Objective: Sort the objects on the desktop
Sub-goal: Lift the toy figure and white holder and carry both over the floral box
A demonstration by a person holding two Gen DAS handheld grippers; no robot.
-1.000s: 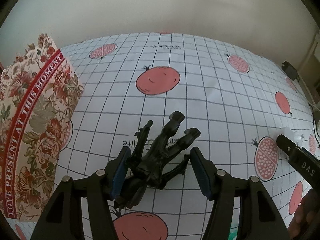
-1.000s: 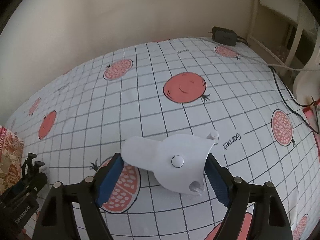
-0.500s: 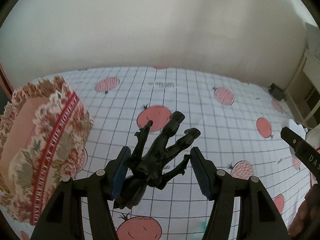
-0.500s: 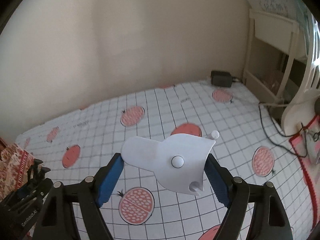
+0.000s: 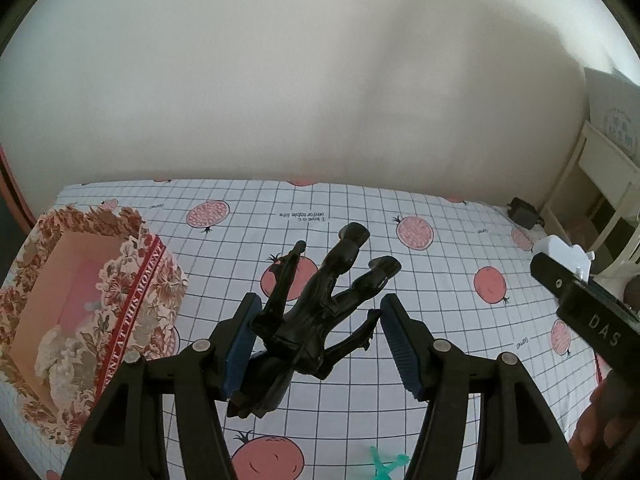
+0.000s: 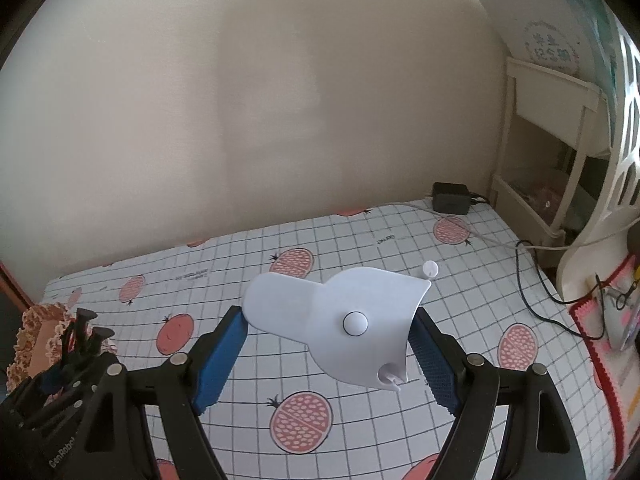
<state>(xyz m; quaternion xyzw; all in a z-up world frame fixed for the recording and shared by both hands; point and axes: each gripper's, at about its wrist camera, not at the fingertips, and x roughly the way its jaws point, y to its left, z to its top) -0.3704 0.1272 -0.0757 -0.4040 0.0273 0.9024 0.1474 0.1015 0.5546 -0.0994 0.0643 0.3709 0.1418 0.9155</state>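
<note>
My left gripper [image 5: 320, 344] is shut on a black toy horse [image 5: 316, 320], held upside down with its legs pointing away, lifted well above the table. My right gripper [image 6: 324, 356] is shut on a flat white plastic piece [image 6: 340, 320] with a round button and small pegs, also lifted above the table. The left gripper and horse show at the lower left of the right wrist view [image 6: 76, 344]. The right gripper shows at the right edge of the left wrist view [image 5: 580, 304].
A floral paper box [image 5: 80, 312] with an open top stands at the table's left. The pomegranate tablecloth [image 6: 360, 240] covers the table. A black adapter [image 6: 450, 198] and cables lie at the far right. A small green toy [image 5: 384, 466] lies near the front edge.
Both grippers have risen steadily above the table with their objects held. The table looks farther away and more wall shows in both views.
</note>
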